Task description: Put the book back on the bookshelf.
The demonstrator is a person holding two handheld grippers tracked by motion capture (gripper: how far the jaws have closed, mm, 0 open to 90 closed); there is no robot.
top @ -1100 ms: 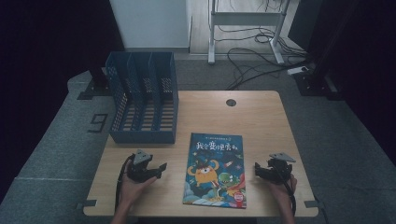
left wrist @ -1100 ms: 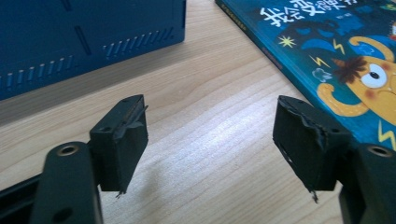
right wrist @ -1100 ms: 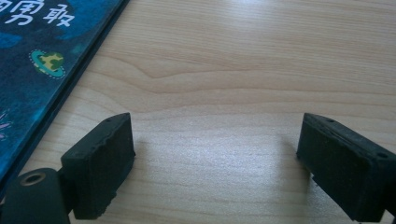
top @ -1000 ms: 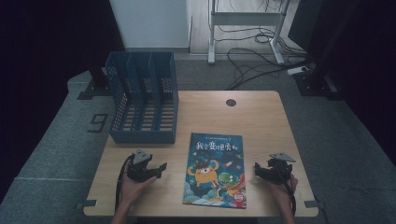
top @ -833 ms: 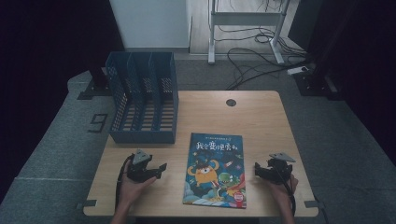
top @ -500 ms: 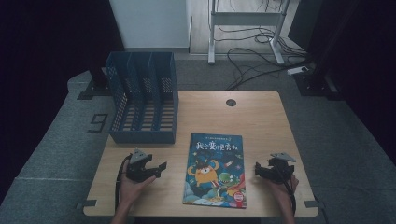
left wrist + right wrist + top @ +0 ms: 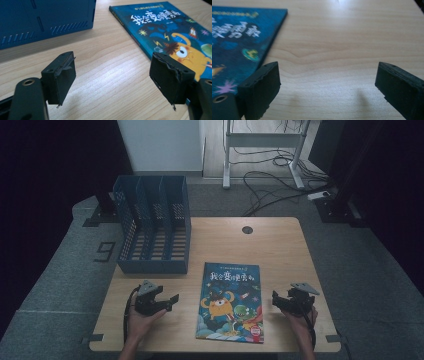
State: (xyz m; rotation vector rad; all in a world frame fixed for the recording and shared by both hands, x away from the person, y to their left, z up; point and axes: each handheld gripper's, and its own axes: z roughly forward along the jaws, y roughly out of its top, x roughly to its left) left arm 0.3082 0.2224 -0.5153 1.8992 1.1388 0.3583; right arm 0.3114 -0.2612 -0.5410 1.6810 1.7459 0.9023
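- Since the earlier frame little has shifted; our left gripper (image 7: 172, 300) has just been opening its jaws further, nothing between them.
- File rack (image 7: 152, 232) stands at the table's (image 7: 280, 240) far left corner.
- Picture book (image 7: 231, 301) lies flat at the near edge, between both grippers.
- Our right gripper (image 7: 276, 300) stands spread, empty, just beside the book.
- We judge this the approach: next, we must catch a book edge.

Left tool (image 7: 167, 301) has just been opening, jaws apart; right tool (image 7: 278, 301) gapes wide.
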